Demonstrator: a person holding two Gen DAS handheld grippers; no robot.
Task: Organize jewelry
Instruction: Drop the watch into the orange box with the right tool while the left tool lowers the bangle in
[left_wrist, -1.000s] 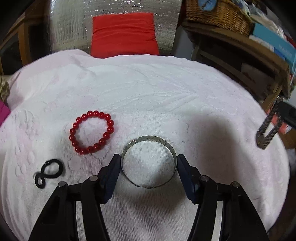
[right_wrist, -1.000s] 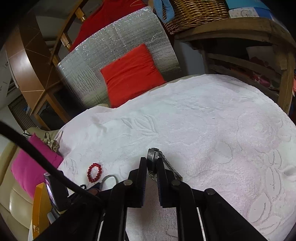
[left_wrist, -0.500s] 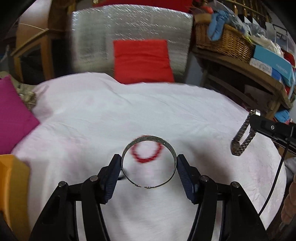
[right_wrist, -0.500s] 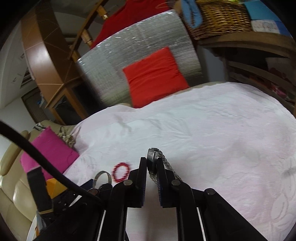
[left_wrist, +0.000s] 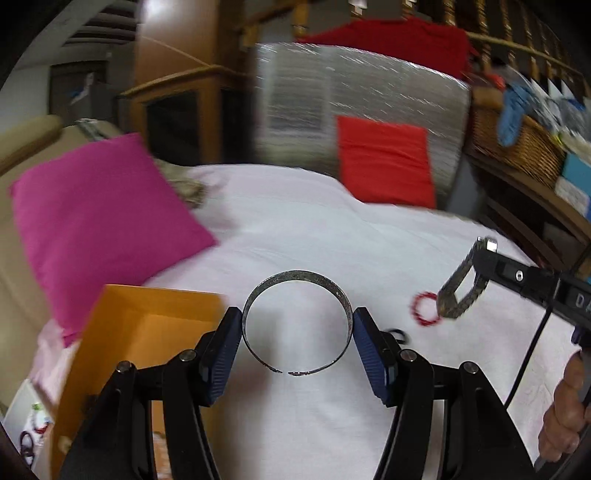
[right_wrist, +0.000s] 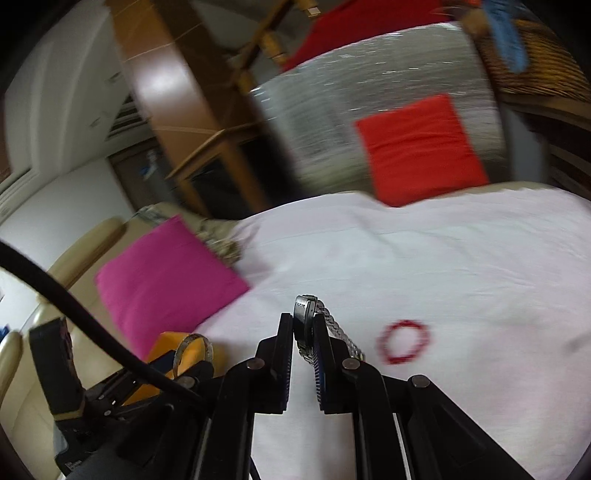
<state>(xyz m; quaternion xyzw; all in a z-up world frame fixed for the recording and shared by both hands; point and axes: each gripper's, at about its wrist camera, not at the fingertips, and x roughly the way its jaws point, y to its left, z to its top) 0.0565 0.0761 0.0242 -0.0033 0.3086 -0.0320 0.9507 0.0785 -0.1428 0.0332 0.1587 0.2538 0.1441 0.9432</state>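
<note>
Left gripper (left_wrist: 297, 332): jaws moderately wide, blue pads pressing the two sides of a silver bangle (left_wrist: 296, 280), held clear above the white cloth (left_wrist: 332, 240); the bangle's split faces 6 o'clock in the left wrist view.

Right gripper (right_wrist: 303, 338): jaws narrow, clamped on a metal watch (right_wrist: 304, 312), its link band trailing toward 4 o'clock. In the left wrist view the watch hangs as a loop at 3 o'clock.

Red bead bracelet (right_wrist: 404, 341): lying flat on the cloth, at 3 o'clock from the right gripper's tips; blurred.

Black ring-shaped item (left_wrist: 397, 334): on the cloth, partly hidden behind the left gripper's right pad; kind unclear.

Orange box (left_wrist: 147, 325): at 8 o'clock in the left wrist view, just beside the left gripper.

Pink cushion (left_wrist: 99, 221): at 10 o'clock, at the cloth's edge.

Red cushion (left_wrist: 384, 162): at 1 o'clock, against a silver foil panel (left_wrist: 351, 85).

Hand (left_wrist: 565, 417): at 4 o'clock, on the right gripper's handle.
</note>
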